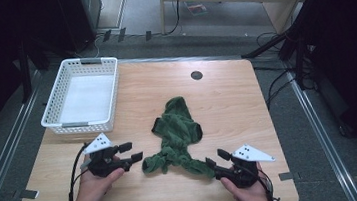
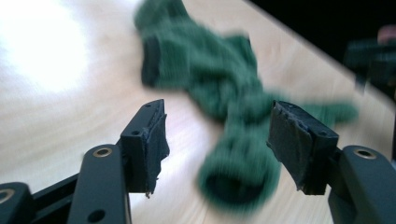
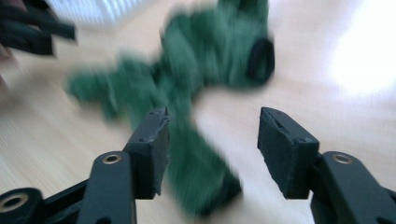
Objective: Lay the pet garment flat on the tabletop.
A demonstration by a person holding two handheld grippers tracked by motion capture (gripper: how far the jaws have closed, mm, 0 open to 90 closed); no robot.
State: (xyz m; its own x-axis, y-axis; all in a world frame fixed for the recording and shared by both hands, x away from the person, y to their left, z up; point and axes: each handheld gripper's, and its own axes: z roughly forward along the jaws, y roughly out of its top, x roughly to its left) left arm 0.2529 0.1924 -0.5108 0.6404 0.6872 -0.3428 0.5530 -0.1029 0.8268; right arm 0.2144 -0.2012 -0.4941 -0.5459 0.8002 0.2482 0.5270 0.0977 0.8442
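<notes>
I hold my left gripper [image 1: 132, 152] low over the near left of the bench [image 1: 227, 100], hand [image 1: 94, 182] under it, pointing right toward the green socks [image 1: 177, 136]; its jaws stand apart with nothing between them. In the left gripper view the socks [image 2: 219, 93] lie just beyond the pads [image 2: 154, 140], one cuff open toward me, all blurred. My right gripper [image 1: 217, 158] sits at the near right, pointing left and away, jaws likewise apart and gripping nothing, its tips just beside the near end of the socks; whether they touch I cannot tell. In the right gripper view the socks [image 3: 196, 79] run from between the jaws up across the wood. The socks lie tangled mid-bench, between the two grippers. The bench is pale wood with a dark round hole [image 1: 196, 75] near its far edge. A white basket [image 1: 81, 95] stands at the far left corner, well apart from the socks. Grey floor, cables and dark stands surround the bench.
</notes>
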